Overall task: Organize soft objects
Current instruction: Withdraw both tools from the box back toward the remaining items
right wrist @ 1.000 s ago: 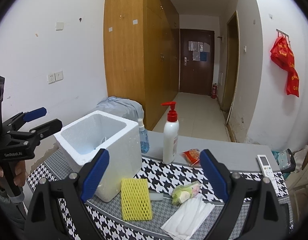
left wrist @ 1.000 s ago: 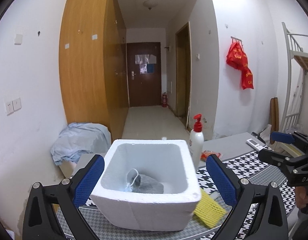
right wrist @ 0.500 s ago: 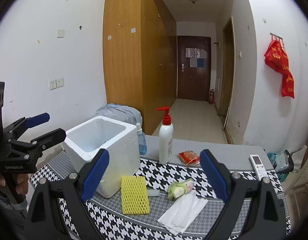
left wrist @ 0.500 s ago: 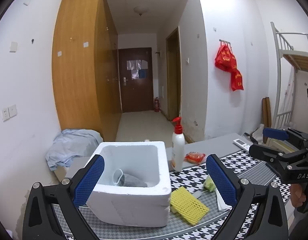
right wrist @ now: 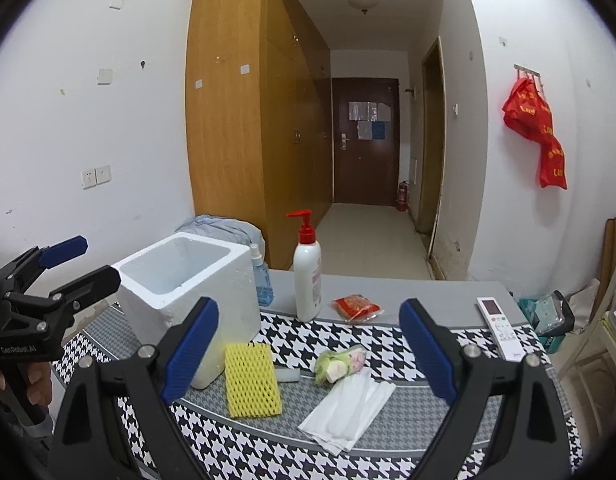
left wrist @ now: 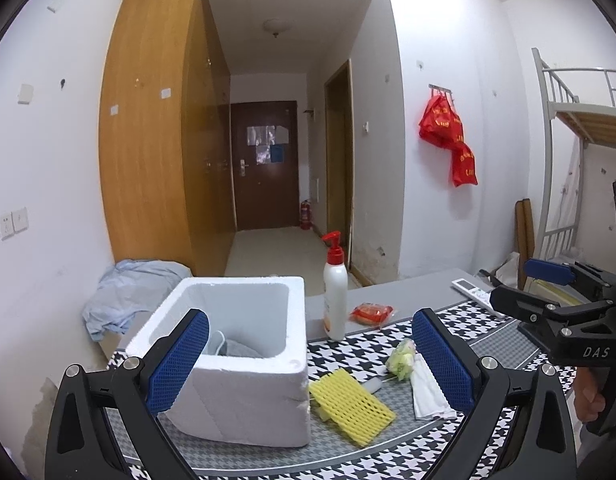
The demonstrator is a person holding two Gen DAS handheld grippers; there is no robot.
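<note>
A white foam box point(left wrist: 243, 360) point(right wrist: 187, 280) stands on the houndstooth table mat; a grey cloth and a face mask point(left wrist: 231, 348) lie inside it. On the mat to its right lie a yellow foam net point(left wrist: 350, 406) point(right wrist: 251, 380), a small green-pink bundle point(left wrist: 402, 358) point(right wrist: 340, 362) and a white folded cloth point(left wrist: 428, 392) point(right wrist: 348, 404). My left gripper point(left wrist: 310, 368) is open and empty, held back from the box. My right gripper point(right wrist: 308, 348) is open and empty, above the near edge of the mat.
A red-pump lotion bottle point(left wrist: 335, 292) point(right wrist: 307, 276), a blue spray bottle point(right wrist: 261, 280), a red snack packet point(left wrist: 372, 314) point(right wrist: 356, 306) and a white remote point(right wrist: 500, 326) sit at the back of the table. A blue cloth heap point(left wrist: 127, 292) lies left of it.
My left gripper has pulled back and up from the box, so the box looks smaller and the items on the mat come into view. My right gripper has drawn back slightly. Both stay open.
</note>
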